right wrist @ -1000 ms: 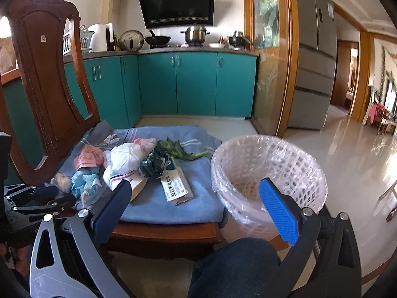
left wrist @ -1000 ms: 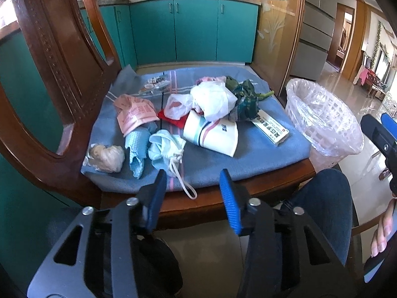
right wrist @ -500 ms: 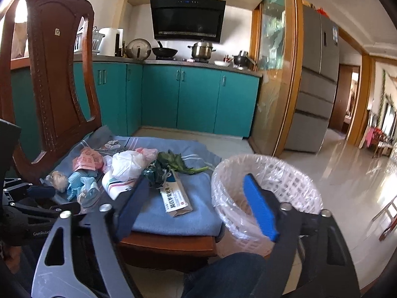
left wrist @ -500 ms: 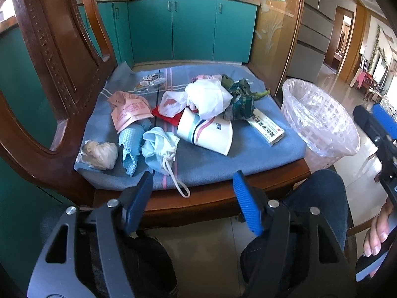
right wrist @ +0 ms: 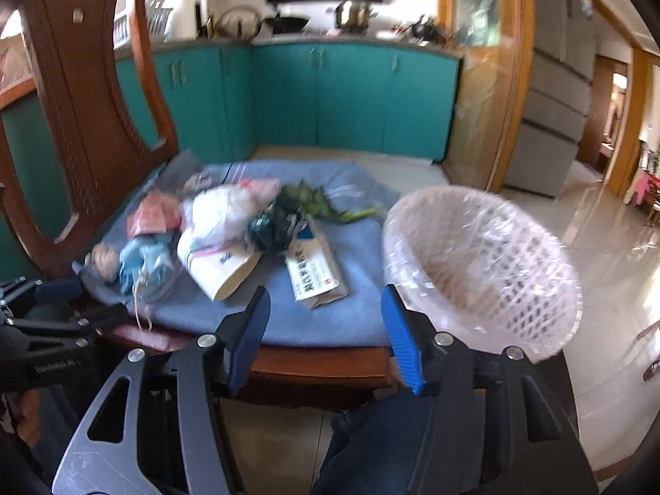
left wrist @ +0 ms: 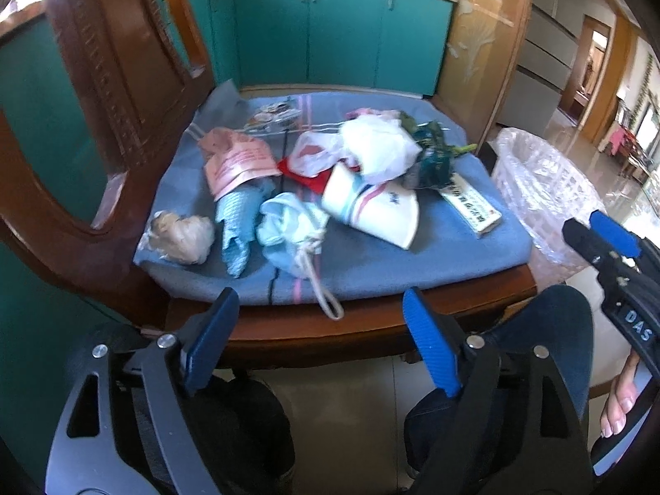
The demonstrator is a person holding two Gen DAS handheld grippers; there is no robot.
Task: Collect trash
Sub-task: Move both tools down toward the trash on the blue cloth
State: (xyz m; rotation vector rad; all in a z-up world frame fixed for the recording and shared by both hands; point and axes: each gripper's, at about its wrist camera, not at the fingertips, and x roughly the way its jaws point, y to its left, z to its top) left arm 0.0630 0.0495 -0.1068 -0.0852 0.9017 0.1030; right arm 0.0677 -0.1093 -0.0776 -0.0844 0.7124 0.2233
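Trash lies on a blue cushion (left wrist: 433, 255) on a wooden chair: a crumpled tissue ball (left wrist: 181, 233), blue wrappers (left wrist: 237, 214), a light blue mask with cord (left wrist: 288, 231), a pink packet (left wrist: 237, 161), a white paper cup (left wrist: 371, 210), white plastic bags (left wrist: 371, 148), green leaves (right wrist: 317, 202) and a small box (left wrist: 470, 206). A plastic-lined white basket (right wrist: 482, 264) stands right of the chair. My left gripper (left wrist: 319, 338) is open and empty, in front of the chair's front edge. My right gripper (right wrist: 326, 330) is open and empty, near the front right corner.
The chair's carved wooden back (left wrist: 103, 82) rises on the left. Teal kitchen cabinets (left wrist: 330, 37) stand behind. Tiled floor (right wrist: 598, 247) extends to the right. My knees in dark trousers (left wrist: 548, 330) are below the grippers.
My left gripper has opened wider and moved closer to the chair. My right gripper has narrowed its opening and swung left and down towards the cushion.
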